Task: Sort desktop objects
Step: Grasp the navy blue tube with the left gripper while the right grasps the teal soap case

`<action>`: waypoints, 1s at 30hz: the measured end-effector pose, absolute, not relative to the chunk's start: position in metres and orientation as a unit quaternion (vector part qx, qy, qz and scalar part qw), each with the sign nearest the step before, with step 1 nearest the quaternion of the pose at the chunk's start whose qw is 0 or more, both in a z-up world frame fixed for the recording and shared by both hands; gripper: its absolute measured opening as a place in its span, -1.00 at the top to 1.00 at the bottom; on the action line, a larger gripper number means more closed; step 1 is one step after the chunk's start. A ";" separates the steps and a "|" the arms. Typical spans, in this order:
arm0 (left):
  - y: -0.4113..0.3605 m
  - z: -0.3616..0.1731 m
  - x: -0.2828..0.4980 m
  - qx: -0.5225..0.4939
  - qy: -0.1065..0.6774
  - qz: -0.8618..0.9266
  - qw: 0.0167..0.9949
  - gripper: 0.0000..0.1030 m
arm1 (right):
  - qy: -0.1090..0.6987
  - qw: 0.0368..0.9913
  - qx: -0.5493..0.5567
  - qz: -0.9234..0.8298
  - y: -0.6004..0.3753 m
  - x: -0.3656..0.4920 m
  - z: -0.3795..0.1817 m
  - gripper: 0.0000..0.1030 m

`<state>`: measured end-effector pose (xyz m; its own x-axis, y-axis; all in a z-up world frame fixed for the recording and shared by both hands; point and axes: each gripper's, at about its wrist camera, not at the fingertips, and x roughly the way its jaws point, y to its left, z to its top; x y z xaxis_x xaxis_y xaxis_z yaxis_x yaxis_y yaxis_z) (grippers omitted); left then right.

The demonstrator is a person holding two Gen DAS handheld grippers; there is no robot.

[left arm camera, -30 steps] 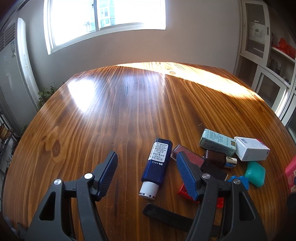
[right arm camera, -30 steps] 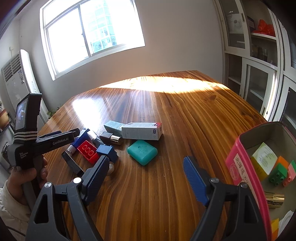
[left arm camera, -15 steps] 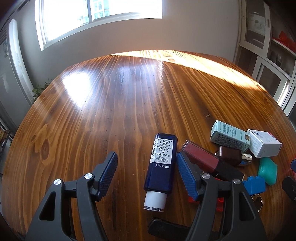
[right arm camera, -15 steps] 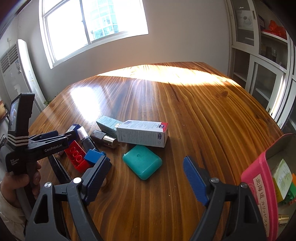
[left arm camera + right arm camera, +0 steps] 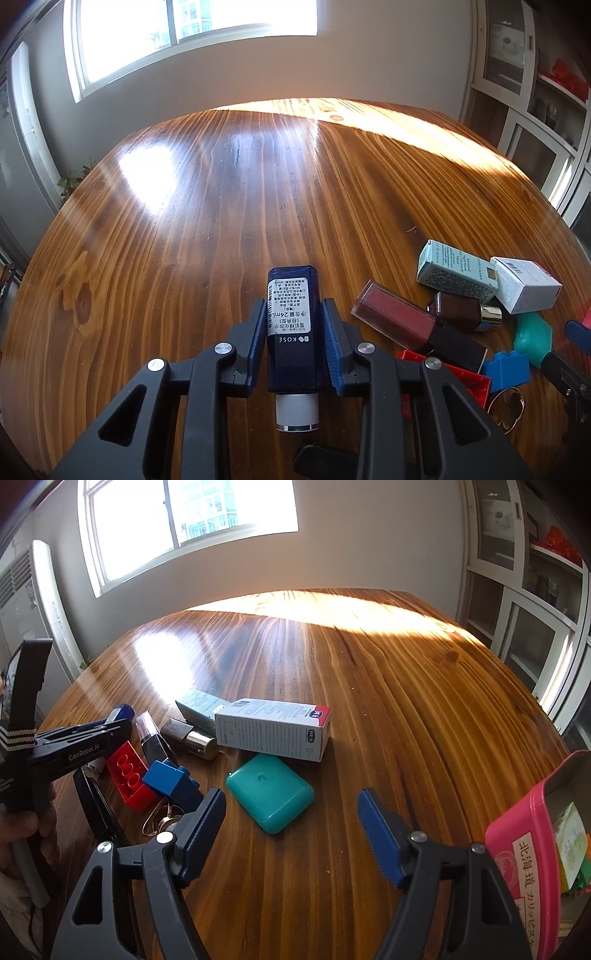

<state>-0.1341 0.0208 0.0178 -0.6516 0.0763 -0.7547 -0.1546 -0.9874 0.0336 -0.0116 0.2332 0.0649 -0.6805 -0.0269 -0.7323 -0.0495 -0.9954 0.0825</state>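
Dark blue plastic bottle (image 5: pixel 291 328) with white cap, clamped in left hand-held gripper (image 5: pixel 293 347).
The jaws have just closed; both blue pads press the bottle's sides as it lies flat on the wooden worktop (image 5: pixel 229 206). Right hand-held gripper (image 5: pixel 291 834), jaws apart and narrowing, holds nothing above the teal rounded plastic case (image 5: pixel 269 792), near the pink box (image 5: pixel 524 849) at the worktop's right edge.

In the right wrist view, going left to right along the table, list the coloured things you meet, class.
red brick → blue brick → teal case → pink box
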 end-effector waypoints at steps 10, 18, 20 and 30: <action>0.019 0.034 -0.129 -0.394 0.040 0.916 0.065 0.38 | 0.011 -0.012 -0.432 0.901 0.224 -0.034 0.052 -0.30; 0.021 0.036 -0.124 -0.390 0.041 0.917 0.068 0.38 | -0.017 -0.019 -0.432 0.902 0.213 -0.039 0.051 -0.19; 0.022 0.036 -0.124 -0.389 0.042 0.918 0.069 0.38 | -0.017 -0.018 -0.432 0.902 0.213 -0.039 0.052 -0.19; 0.028 0.044 -0.116 -0.377 0.042 0.922 0.078 0.38 | 0.012 -0.017 -0.420 0.907 0.218 -0.024 0.057 -0.19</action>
<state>-0.1162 0.0277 0.0445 -0.7043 0.1122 -0.7010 -0.1759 -0.9842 0.0193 -0.0239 0.2180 0.0574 -0.6459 -0.0403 -0.7623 0.0197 -0.9992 0.0361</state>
